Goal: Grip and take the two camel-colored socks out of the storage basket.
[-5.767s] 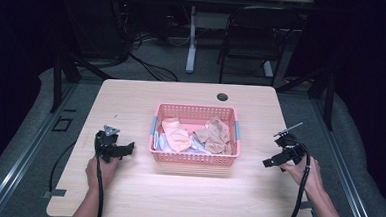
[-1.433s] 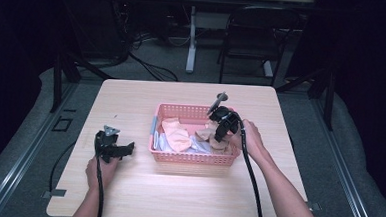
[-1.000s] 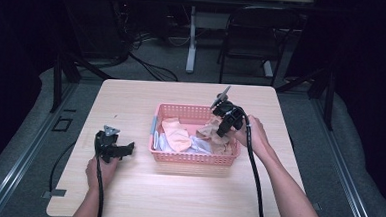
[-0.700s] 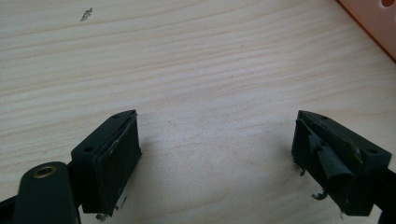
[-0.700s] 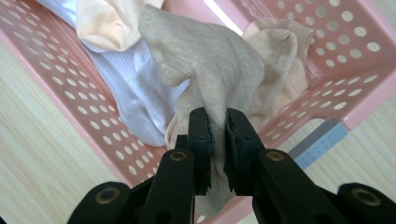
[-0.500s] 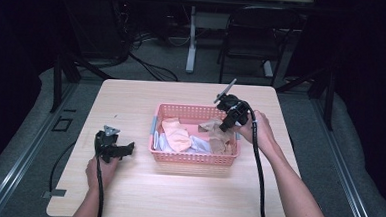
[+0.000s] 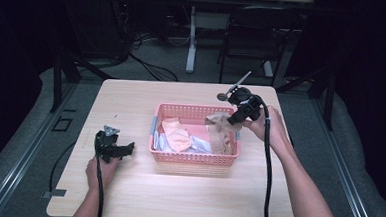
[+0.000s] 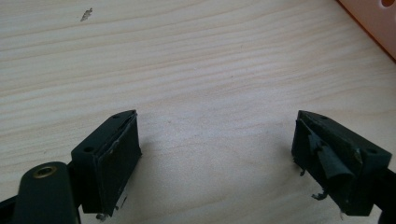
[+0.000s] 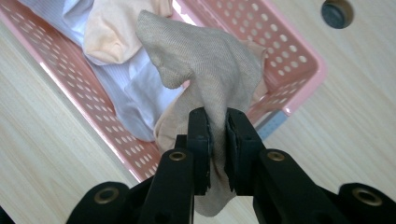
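Note:
A pink plastic basket (image 7: 194, 157) sits mid-table with several pieces of cloth in it: a peach one (image 7: 175, 134), a white one (image 7: 199, 146) and a tan sock (image 7: 220, 130). My right gripper (image 7: 233, 118) is shut on the tan sock (image 9: 205, 70) and holds it above the basket's right end (image 9: 299, 51), the sock hanging from the jaws. My left gripper (image 7: 127, 147) rests low on the table left of the basket, open, with bare wood between its fingers (image 8: 112, 158). The basket's corner (image 8: 373, 18) is at the top right of the left gripper view.
A small black round knob (image 7: 222, 96) lies on the table behind the basket, also seen as a dark disc (image 9: 336, 14). The wooden table (image 7: 131, 105) has open room left, right and front of the basket. A chair (image 7: 255, 36) and cables stand beyond the far edge.
My right gripper went from the table's right side into the basket, shut on the tan sock, and has lifted it up and to the right. The left gripper has stayed put.

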Demonstrator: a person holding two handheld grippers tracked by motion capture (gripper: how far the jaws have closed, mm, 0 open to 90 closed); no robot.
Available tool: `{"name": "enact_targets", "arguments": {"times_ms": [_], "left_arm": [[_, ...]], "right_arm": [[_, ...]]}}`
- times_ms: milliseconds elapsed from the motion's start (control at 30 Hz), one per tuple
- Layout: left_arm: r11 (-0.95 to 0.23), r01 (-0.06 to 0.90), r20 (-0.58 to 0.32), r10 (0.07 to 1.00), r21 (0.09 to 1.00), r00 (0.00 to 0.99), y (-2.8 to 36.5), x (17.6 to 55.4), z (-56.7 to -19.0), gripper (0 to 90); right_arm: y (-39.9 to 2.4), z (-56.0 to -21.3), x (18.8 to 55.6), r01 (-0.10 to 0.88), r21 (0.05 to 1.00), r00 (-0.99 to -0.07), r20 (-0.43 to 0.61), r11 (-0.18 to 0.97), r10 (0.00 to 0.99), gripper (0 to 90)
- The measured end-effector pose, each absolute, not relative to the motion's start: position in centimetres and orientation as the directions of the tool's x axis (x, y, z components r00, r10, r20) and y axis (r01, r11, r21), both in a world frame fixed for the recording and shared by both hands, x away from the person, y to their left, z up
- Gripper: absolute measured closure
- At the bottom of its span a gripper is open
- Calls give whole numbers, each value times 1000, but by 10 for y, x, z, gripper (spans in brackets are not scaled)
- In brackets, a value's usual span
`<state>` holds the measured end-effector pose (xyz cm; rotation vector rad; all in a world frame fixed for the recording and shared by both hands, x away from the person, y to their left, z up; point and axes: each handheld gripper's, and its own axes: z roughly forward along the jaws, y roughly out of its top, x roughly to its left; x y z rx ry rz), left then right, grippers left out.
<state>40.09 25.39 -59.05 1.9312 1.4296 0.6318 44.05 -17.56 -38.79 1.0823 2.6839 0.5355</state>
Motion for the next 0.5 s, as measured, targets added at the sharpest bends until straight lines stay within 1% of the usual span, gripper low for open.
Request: {"name": "enact_targets", "arguments": {"times_ms": [133,300,400,500], "left_arm": [[-199,646,3,957,737,291,254,401,-591,149],[-199,646,3,957,737,291,254,401,-591,149],[-199,646,3,957,737,291,254,401,-591,150],[-199,646,3,957,737,291,254,401,-591,149]], "right_arm": [[-184,-380,437,630,425,-699,-56,651,713,812],[-208,-366,431,636,465,-666,-73,617,742,812],[-217,-364,429,643,469,-651,-80,605,755,813],[-235,-363,426,662,484,-616,-85,572,783,813]]}}
